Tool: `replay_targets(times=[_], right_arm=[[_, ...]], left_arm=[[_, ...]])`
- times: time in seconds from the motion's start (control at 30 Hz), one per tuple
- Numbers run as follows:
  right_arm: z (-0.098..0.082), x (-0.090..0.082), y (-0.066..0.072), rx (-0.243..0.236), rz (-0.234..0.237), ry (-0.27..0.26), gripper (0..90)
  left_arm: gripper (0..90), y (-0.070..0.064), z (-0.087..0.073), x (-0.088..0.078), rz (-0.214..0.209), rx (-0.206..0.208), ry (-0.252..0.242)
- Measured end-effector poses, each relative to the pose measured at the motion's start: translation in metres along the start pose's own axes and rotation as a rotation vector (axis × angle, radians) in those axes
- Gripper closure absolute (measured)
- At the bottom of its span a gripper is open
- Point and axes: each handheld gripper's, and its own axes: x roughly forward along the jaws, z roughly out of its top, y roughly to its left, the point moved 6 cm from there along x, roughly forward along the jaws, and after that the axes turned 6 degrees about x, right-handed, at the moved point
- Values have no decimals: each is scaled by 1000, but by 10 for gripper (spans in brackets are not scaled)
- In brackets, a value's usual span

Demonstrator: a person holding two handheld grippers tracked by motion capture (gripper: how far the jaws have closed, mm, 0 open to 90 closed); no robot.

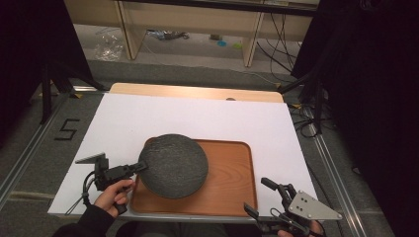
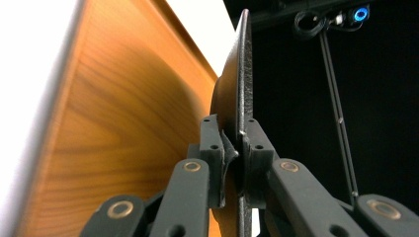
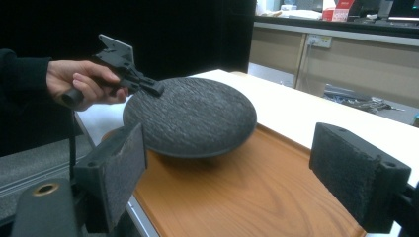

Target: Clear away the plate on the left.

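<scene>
**Plate gripped at its left rim, held above the tray**

Dark stone-textured plate (image 1: 173,165) hangs tilted over the wooden tray (image 1: 232,187), clear of its floor. The left gripper (image 1: 140,167) is clamped on the rim at the plate's left edge, so the disc extends rightward from the claw. The right gripper (image 1: 262,195) waits wide apart near the tray's right corner, holding nothing.

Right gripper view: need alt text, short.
A dark round textured plate, gripped at its rim by the left tool in a person's hand, is held tilted above a wooden tray on a white table. The right tool's own pads stand wide apart in the foreground, nothing between them.
</scene>
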Motion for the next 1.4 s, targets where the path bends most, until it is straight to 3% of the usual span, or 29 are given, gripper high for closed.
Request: replay_targets(times=[0.1, 0.13, 0.27, 0.33, 0.37, 0.43, 0.47, 0.53, 0.6, 0.8, 0.87, 0.93, 1.03, 1.07, 1.23, 1.4], right_arm=[[0, 0, 0, 0, 0, 0, 159], [-1, -1, 2, 18, 6, 10, 159], [0, 0, 1, 6, 10, 3, 159], [0, 0, 1, 7, 10, 3, 159], [0, -1, 1, 5, -1, 11, 159], [0, -1, 1, 3, 0, 10, 159], [0, -1, 0, 3, 0, 11, 159], [0, -1, 1, 4, -1, 12, 159], [0, -1, 1, 4, 1, 11, 159], [0, -1, 0, -3, -3, 6, 159], [0, -1, 1, -1, -2, 8, 159], [-1, -2, 1, 13, -3, 16, 159], [0, -2, 0, 4, -2, 11, 159], [0, -1, 1, 7, 11, 2, 159], [0, -2, 1, 3, 0, 11, 159], [0, -1, 1, -2, -2, 7, 159]], left_arm=[[824, -1, -7, 9, 0, 32, 26], [824, -2, -11, 12, 32, 6, 52], [822, -4, -18, 21, 36, 20, 82], [823, -4, -18, 23, 32, 20, 73], [820, -4, -21, 26, 47, 22, 98], [816, -4, -22, 29, 35, 25, 89], [814, -4, -23, 32, 55, 26, 112], [809, -3, -25, 34, 54, 41, 123], [810, -3, -25, 36, 46, 28, 117], [834, -2, -30, 39, 73, 78, 148], [842, -2, -35, 41, 81, 128, 181], [854, -1, -39, 43, 87, 149, 190], [854, -3, -42, 44, 78, 165, 221], [855, -4, -43, 45, 96, 167, 218], [849, -4, -44, 45, 82, 194, 229], [802, -3, -46, 46, 97, 222, 245]])
